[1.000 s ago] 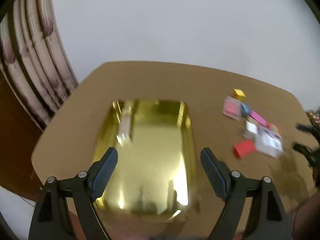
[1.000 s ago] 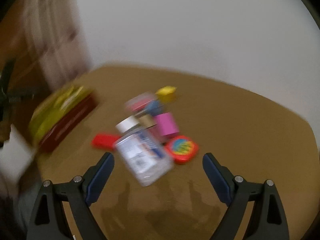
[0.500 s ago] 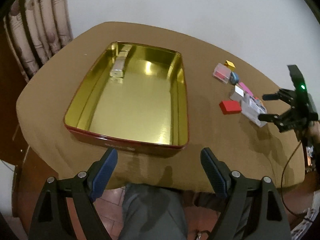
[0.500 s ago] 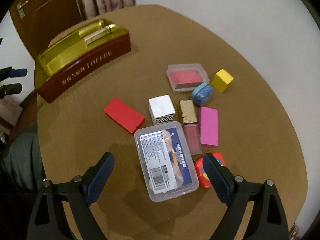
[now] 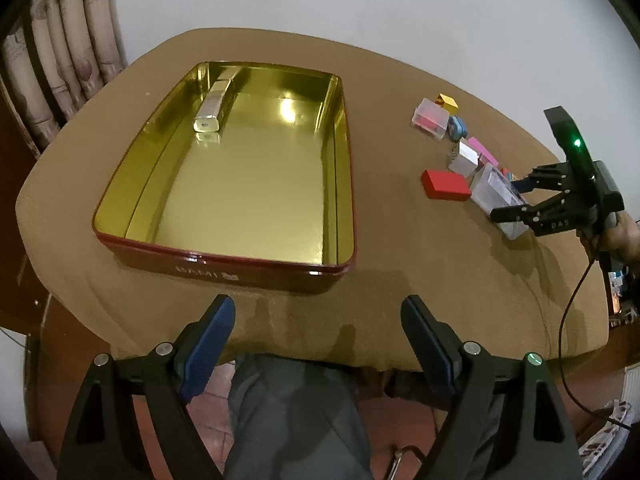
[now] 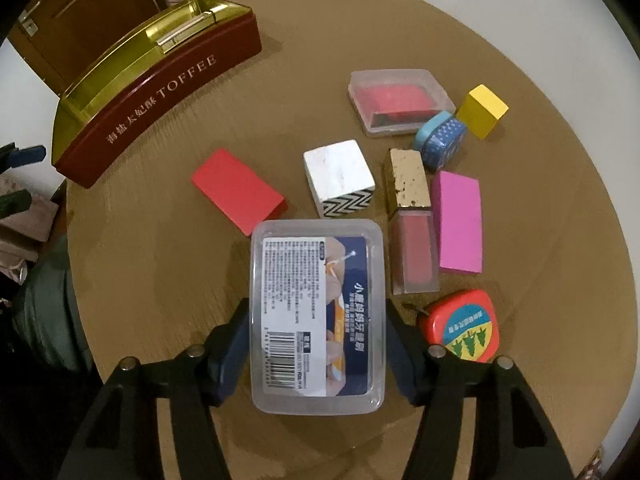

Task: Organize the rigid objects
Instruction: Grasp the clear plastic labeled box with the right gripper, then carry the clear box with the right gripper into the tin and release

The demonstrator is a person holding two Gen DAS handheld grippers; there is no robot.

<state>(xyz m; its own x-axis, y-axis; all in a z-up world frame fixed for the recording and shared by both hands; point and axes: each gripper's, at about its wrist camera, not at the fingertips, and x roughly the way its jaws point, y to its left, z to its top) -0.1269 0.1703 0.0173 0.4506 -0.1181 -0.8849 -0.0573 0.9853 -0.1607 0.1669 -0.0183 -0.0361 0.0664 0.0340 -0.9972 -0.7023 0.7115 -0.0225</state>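
Note:
A red toffee tin (image 5: 224,270) with a gold inside stands open on the round brown table; a silver bar (image 5: 214,106) lies in its far left corner. The tin also shows in the right wrist view (image 6: 160,92). My left gripper (image 5: 318,340) is open and empty, held off the table's near edge. My right gripper (image 6: 316,344) has its fingers pressed on both long sides of a clear labelled plastic box (image 6: 316,312) that rests on the table. In the left wrist view the right gripper (image 5: 516,196) sits at that box (image 5: 496,192).
Around the box lie a red block (image 6: 238,190), a white cube with zigzag side (image 6: 340,176), a gold-capped pink case (image 6: 410,216), a pink block (image 6: 460,220), a round tape measure (image 6: 462,326), a blue tin (image 6: 440,140), a yellow cube (image 6: 482,110) and a clear case (image 6: 400,100).
My right gripper moved down and forward over the clear box and closed its fingers onto its sides. My left gripper pulled back a little from the tin.

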